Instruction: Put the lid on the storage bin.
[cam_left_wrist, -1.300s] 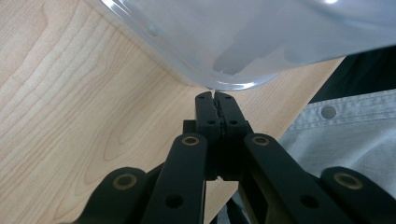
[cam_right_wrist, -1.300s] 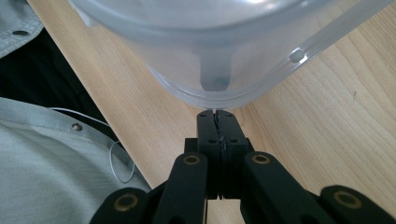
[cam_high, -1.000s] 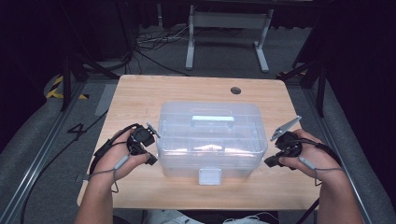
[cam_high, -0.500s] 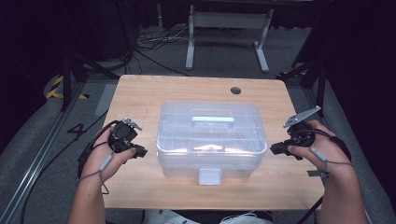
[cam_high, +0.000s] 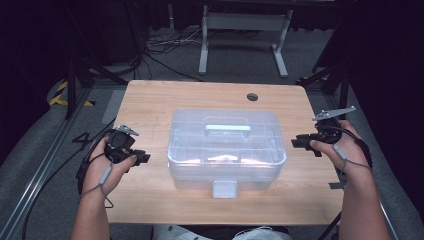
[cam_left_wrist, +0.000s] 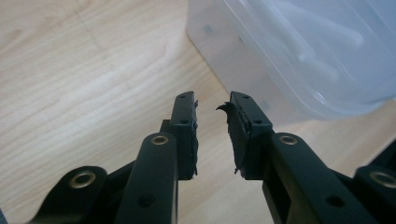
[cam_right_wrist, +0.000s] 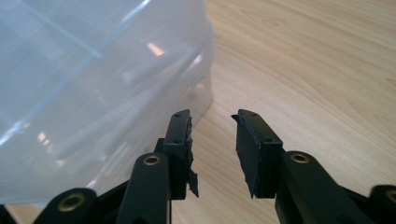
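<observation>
Wooden table (cam_high: 150, 100); translucent box (cam_high: 227, 145) contents blurred.

The box (cam_high: 227, 147) is cloudy plastic, so what lies inside reads as pale streaks and cannot be told apart in any view. In the left gripper view the box (cam_left_wrist: 299, 46) runs off the top and right edges; in the right gripper view the box (cam_right_wrist: 93, 93) runs off the top and left edges and is blurred. The near edge of the counter (cam_high: 150, 205) is partly covered by both forearms, which the bottom edge cuts off. The left tool (cam_high: 145, 157) and right tool (cam_high: 297, 142) are too small in the high view to judge their gap. The far floor is dark, its cables indistinct.
</observation>
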